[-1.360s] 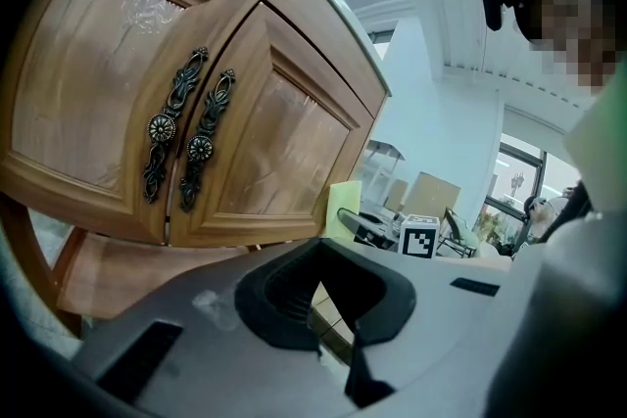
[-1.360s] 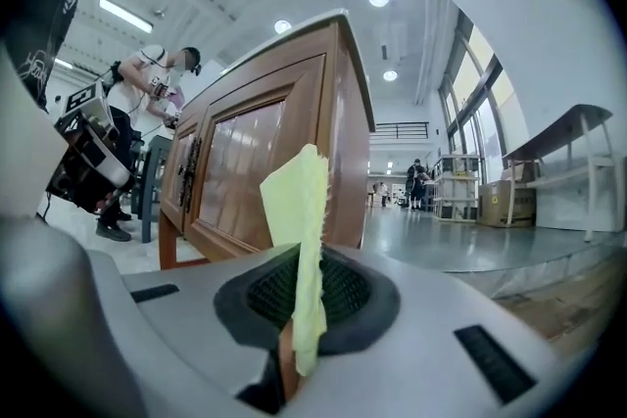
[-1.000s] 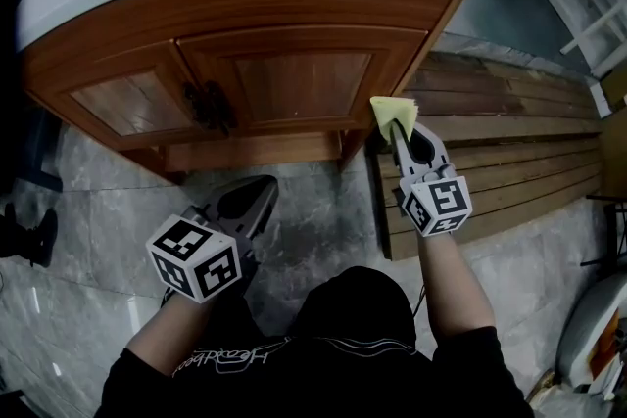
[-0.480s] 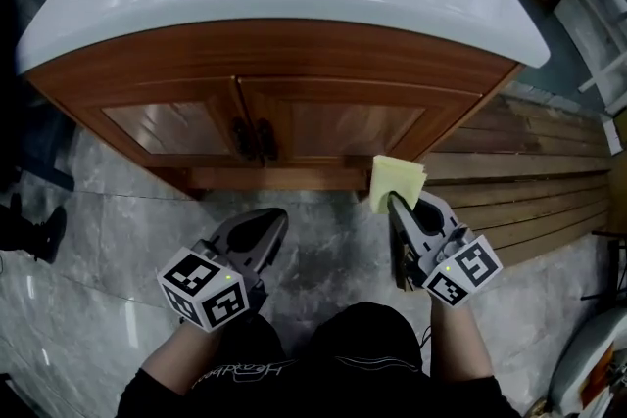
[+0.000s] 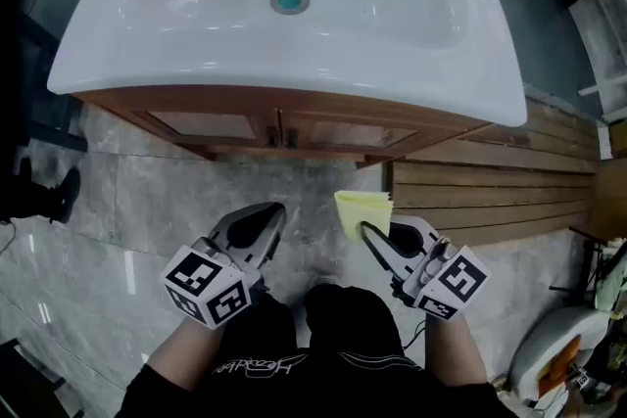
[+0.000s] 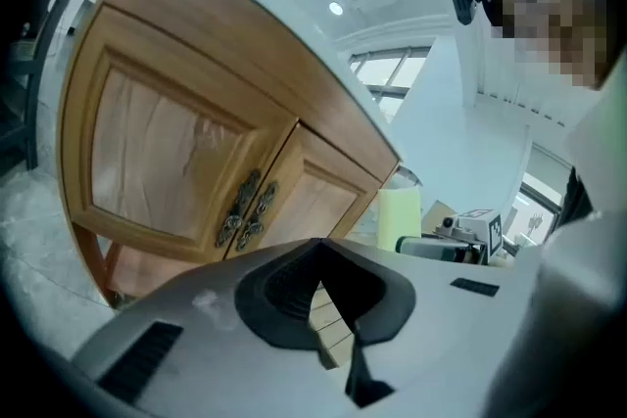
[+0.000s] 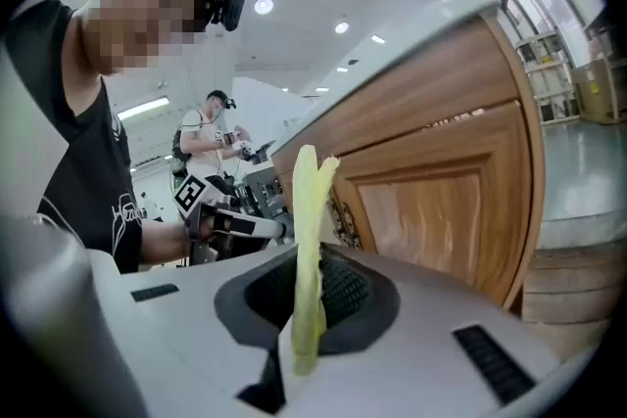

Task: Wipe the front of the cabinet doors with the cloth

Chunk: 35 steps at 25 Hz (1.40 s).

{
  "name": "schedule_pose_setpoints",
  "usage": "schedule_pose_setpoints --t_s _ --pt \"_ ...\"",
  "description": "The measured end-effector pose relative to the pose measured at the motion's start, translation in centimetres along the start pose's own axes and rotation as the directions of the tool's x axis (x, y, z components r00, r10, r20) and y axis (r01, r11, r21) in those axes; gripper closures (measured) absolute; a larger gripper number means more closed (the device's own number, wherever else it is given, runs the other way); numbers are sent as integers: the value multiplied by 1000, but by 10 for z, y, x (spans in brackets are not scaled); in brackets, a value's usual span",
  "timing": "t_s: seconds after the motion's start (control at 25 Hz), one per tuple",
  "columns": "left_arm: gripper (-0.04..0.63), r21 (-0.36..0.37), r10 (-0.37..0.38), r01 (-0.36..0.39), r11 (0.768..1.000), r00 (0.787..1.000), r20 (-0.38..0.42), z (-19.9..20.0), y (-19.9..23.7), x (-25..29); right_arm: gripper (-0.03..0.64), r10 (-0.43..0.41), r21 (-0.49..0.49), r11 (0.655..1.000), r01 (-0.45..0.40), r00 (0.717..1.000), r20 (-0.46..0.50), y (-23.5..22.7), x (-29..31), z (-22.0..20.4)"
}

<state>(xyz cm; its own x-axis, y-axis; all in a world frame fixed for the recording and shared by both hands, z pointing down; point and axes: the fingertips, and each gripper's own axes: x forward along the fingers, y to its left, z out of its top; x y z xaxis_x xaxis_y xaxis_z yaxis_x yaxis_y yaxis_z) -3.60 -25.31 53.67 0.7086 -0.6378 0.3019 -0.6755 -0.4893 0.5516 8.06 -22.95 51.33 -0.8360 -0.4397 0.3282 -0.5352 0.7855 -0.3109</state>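
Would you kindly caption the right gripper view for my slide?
Right claw pinches a yellow cloth before the wooden cabinet doors.

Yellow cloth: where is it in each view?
Head view: cloth low centre, pinched in the right tool.
Left gripper view: right of centre, beside the right tool.
Right gripper view: centre, upright between the jaws.
Shared landmark: the door handles.

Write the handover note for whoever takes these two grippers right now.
Left gripper: shut, empty, held low.
Right gripper: shut on the folded yellow cloth, which stands up from its jaws.
Wooden cabinet doors under the white basin: closed, cloth not touching them.
Done: cloth gripped; any wiping so far cannot be told.
Left: bring the cloth up, wipe both door fronts.
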Motion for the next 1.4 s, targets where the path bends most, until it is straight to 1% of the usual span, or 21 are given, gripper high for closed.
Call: schedule_pose_setpoints --t_s 0.12,0.2,0.32,0.44,0.52,0.56,0.64,0.72,0.76,0.88,0.96,1.08,1.16,1.28,1.36,1.4 --pt "590 -37 14 -12 999 999 43 44 -28 -28 577 50 -32 998 -51 998 -26 41 -8 42" --pt "591 -34 7 -5 999 999 52 75 -52 -46 577 55 -35 998 -55 998 4 64 -17 77" --pt "590 -3 -24 24 1000 999 34 117 -92 -78 577 47 42 998 -51 994 98 94 -41 125" --pt "591 10 -55 54 998 998 16 147 -130 -117 577 12 146 988 -38 984 180 123 -75 158" --pt "589 5 -82 82 997 997 8 163 -156 -145 577 -35 222 975 -21 969 245 141 -100 177" --pt "590 11 -99 99 995 995 3 170 -168 -157 577 -63 255 967 -13 956 285 150 -112 188" --pt "589 41 -134 134 990 991 -16 179 -192 -181 577 -115 295 956 1 922 370 173 -137 207" --pt "590 71 -163 165 984 986 -35 184 -211 -204 577 -149 299 954 15 890 430 199 -158 222" --pt "591 78 -172 175 981 984 -41 185 -218 -216 577 -159 287 957 29 883 441 213 -167 228" --pt "589 79 -185 187 979 982 -34 186 -236 -249 577 -170 214 973 81 882 440 251 -186 244" --pt "590 84 -189 190 978 982 -20 186 -250 -269 577 -153 176 981 80 880 449 276 -194 253" --pt "589 108 -197 196 975 980 5 184 -275 -293 577 -113 168 985 35 870 481 311 -203 252" --pt "589 127 -203 199 972 979 21 176 -292 -304 577 -85 201 979 -21 859 505 328 -205 240" --pt "591 154 -197 191 969 980 30 154 -318 -320 577 -55 250 964 -95 844 534 352 -214 213" --pt "590 159 -185 177 971 982 39 134 -337 -328 577 -44 277 952 -126 843 536 364 -230 192" --pt "589 153 -179 170 973 983 44 121 -347 -332 577 -40 282 951 -130 849 527 371 -240 181"
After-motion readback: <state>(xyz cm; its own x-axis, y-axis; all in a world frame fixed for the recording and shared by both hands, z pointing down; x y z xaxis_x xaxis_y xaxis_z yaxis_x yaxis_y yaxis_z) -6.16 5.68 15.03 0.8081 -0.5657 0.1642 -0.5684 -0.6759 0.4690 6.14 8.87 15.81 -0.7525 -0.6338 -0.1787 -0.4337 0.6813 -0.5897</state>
